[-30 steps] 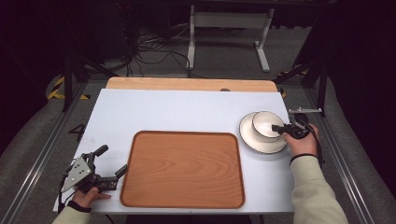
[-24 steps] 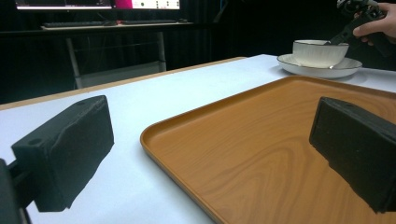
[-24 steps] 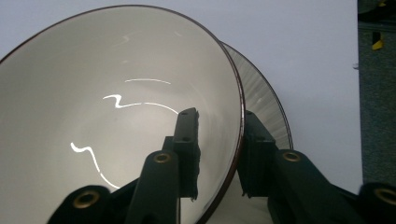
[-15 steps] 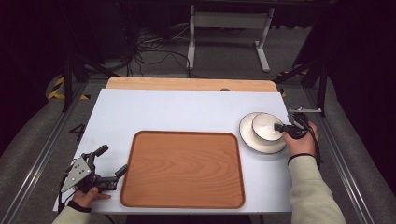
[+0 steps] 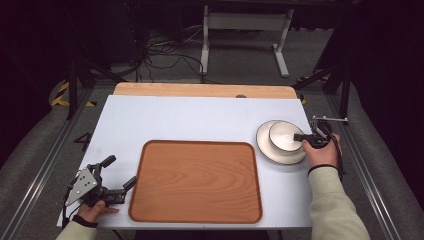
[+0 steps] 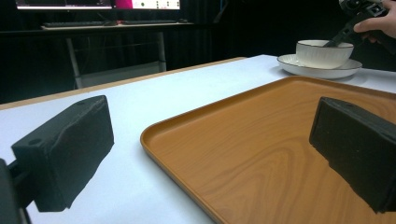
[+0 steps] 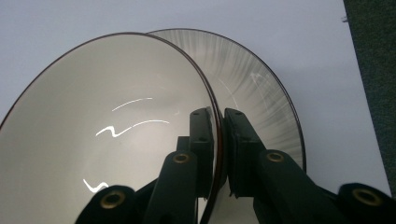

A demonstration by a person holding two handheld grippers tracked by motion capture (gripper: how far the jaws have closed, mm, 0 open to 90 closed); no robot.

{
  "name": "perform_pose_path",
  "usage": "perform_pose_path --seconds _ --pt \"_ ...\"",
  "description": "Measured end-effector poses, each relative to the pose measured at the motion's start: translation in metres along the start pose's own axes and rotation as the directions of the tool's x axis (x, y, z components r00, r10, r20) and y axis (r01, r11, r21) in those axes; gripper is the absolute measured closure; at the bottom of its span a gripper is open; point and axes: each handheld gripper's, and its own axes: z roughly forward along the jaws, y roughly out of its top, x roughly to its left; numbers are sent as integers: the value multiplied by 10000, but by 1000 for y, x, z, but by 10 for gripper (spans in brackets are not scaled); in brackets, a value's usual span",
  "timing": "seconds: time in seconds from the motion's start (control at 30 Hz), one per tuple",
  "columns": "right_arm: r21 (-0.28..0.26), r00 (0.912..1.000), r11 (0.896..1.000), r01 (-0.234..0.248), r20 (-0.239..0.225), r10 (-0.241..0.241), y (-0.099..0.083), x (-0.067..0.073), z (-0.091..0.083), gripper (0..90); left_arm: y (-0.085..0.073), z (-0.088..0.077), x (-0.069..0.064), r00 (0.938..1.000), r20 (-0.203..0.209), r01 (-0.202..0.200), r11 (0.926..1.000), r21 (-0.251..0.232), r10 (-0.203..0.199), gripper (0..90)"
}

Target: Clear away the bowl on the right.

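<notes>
right gripper view had your right hand-held gripper clamped on the rim of the bowl, one jaw inside, one outside. the bowl sat on its plate, right of the tray on the tabletop. it looked stiff, glossy and breakable (probably slippery), so the rim suited. your left hand-held gripper rested apart near the tray's left edge.

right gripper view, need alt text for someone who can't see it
The right gripper is shut on the near rim of a white bowl, one jaw inside the bowl and one outside. The bowl sits on a white plate with a dark edge, on a pale table.
</notes>
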Motion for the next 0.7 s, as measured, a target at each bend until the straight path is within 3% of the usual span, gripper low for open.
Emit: perform_pose_path --seconds 0.2,0.57,0.7 --pt "160 9999 9999 -58 -111 60 3 1 -5 821 0 0 0 10000 0 4 10000 -3 -4 3" --pt "-114 9995 9999 -37 -310 33 12 12 -23 818 0 0 0 10000 6 3 10000 11 -3 3" --pt "-170 9979 9999 -2 -654 -9 16 17 -30 816 0 0 0 10000 7 0 10000 10 0 3"
